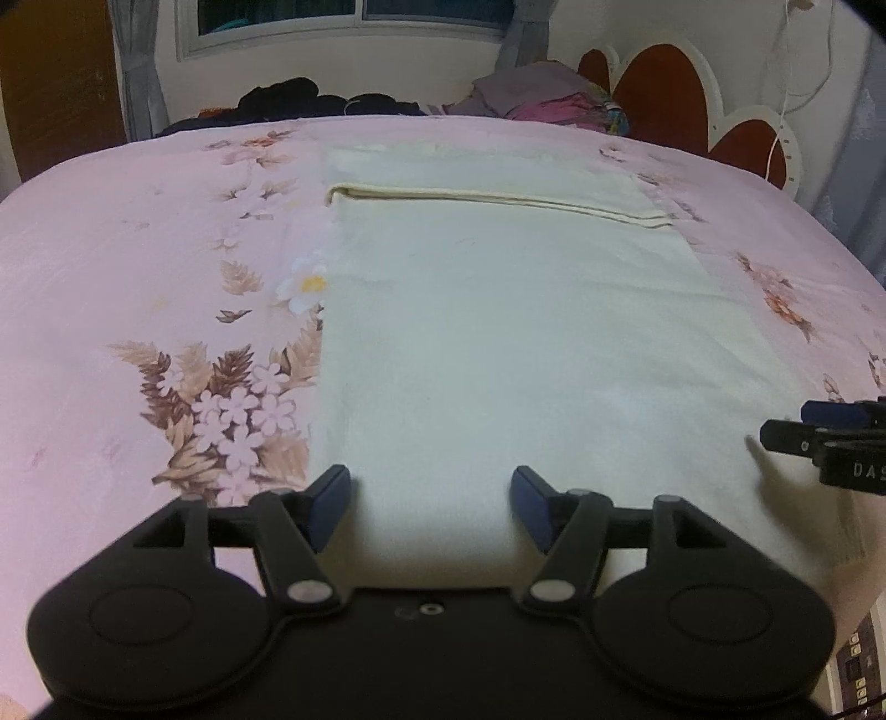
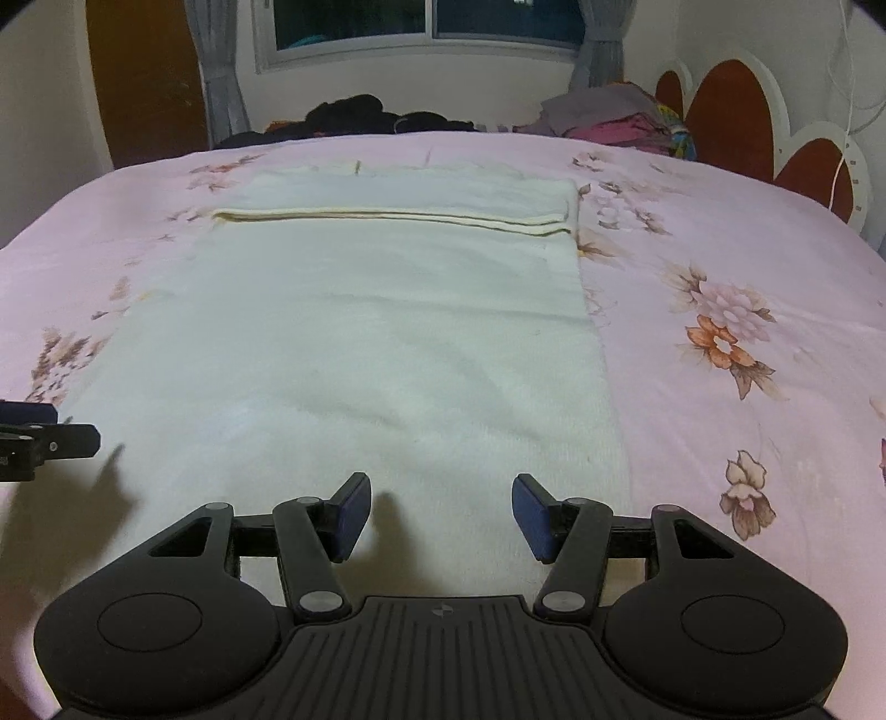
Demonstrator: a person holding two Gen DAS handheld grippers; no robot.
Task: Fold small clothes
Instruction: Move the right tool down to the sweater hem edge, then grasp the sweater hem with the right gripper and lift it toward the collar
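Note:
A pale cream cloth (image 1: 498, 332) lies flat on the pink floral bed sheet (image 1: 111, 277), its far end folded over with a piped edge (image 1: 498, 202). It also shows in the right wrist view (image 2: 360, 343). My left gripper (image 1: 431, 501) is open and empty, just above the cloth's near left part. My right gripper (image 2: 441, 507) is open and empty above the cloth's near right part. The right gripper shows at the right edge of the left wrist view (image 1: 830, 443), and the left gripper at the left edge of the right wrist view (image 2: 44, 437).
Dark clothes (image 1: 310, 99) and a heap of coloured clothes (image 1: 554, 94) lie at the far side of the bed. A red and white headboard (image 1: 692, 99) stands at the right. A window (image 2: 426, 27) and curtains are behind.

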